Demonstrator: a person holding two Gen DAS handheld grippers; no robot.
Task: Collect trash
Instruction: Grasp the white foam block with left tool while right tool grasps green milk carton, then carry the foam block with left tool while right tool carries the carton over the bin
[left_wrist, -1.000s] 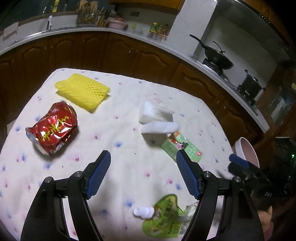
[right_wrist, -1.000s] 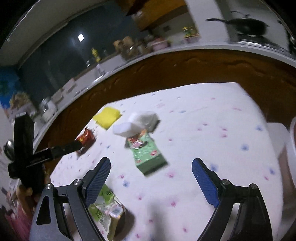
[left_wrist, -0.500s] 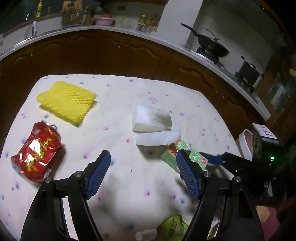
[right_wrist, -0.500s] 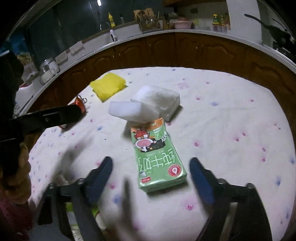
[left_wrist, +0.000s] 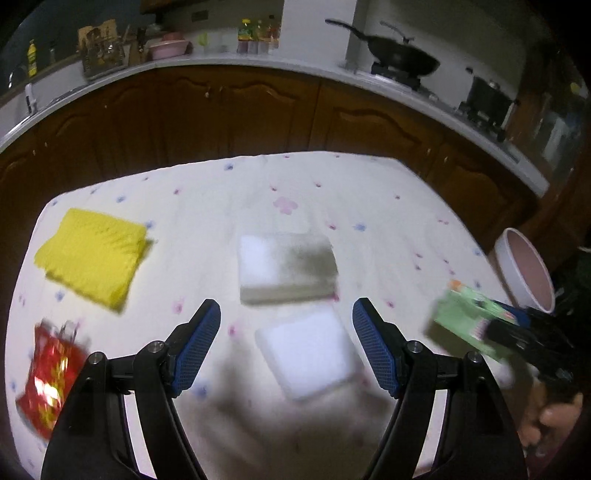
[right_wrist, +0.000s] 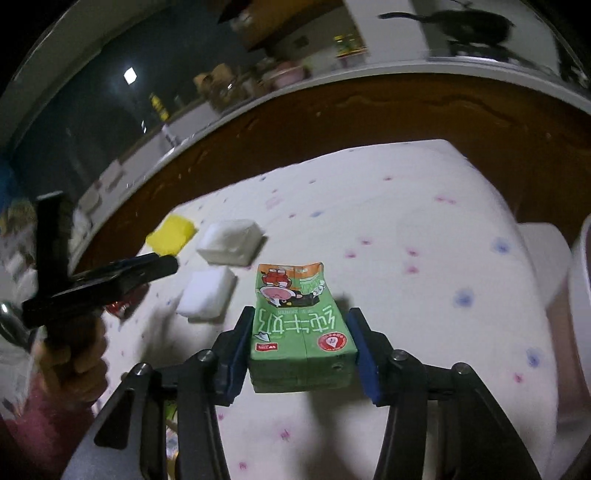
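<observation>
My right gripper (right_wrist: 301, 315) has the green milk carton (right_wrist: 295, 332) between its blue pads; the jaws are closing and both pads touch the carton's sides. In the left wrist view the carton (left_wrist: 461, 321) hangs blurred at the table's right edge, close to the pink bin (left_wrist: 524, 269). My left gripper (left_wrist: 288, 314) is open, low over a small white foam block (left_wrist: 306, 354) with nothing between its pads. A bigger white foam block (left_wrist: 284, 266), a yellow foam net (left_wrist: 92, 258) and a crushed red packet (left_wrist: 51, 373) lie on the flowered tablecloth (left_wrist: 369, 206).
Dark wooden cabinets (left_wrist: 240, 110) with a white counter run behind the table. A black wok (left_wrist: 399, 59) and a pot stand on the stove at the back right. The pink bin sits on the floor just off the table's right edge.
The right gripper closed around the green carton and carried it right, toward the bin. The left gripper moved forward over the small white block. The green pouch dropped out of view.
</observation>
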